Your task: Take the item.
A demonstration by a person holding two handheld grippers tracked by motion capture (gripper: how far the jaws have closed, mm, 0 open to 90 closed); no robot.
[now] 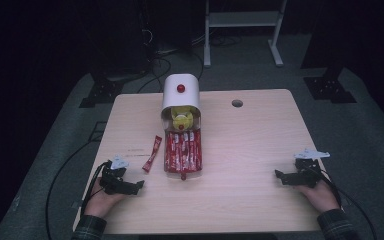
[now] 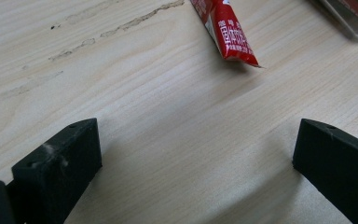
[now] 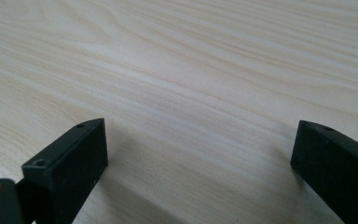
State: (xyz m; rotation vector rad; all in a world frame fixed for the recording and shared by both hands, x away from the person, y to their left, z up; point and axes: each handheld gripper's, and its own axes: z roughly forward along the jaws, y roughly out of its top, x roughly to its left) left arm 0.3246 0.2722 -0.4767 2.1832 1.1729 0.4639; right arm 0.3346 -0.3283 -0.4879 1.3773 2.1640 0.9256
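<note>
My left gripper (image 1: 139,186) rests low on the bench (image 1: 250,150) in the lower left of the high view, its jaws spread wide with nothing between them. In the left gripper view a loose red sachet (image 2: 227,35) lies on the wood near the top centre of the frame, apart from my jaws. My right gripper (image 1: 279,175) sits in the lower right of the high view, jaws also wide and holding nothing, bare wood between them. At centre frame a white dispenser (image 1: 180,92) with a red knob (image 1: 181,88) stands behind a tray (image 1: 183,172) of red sachets, a yellow toy (image 1: 181,120) at its mouth.
</note>
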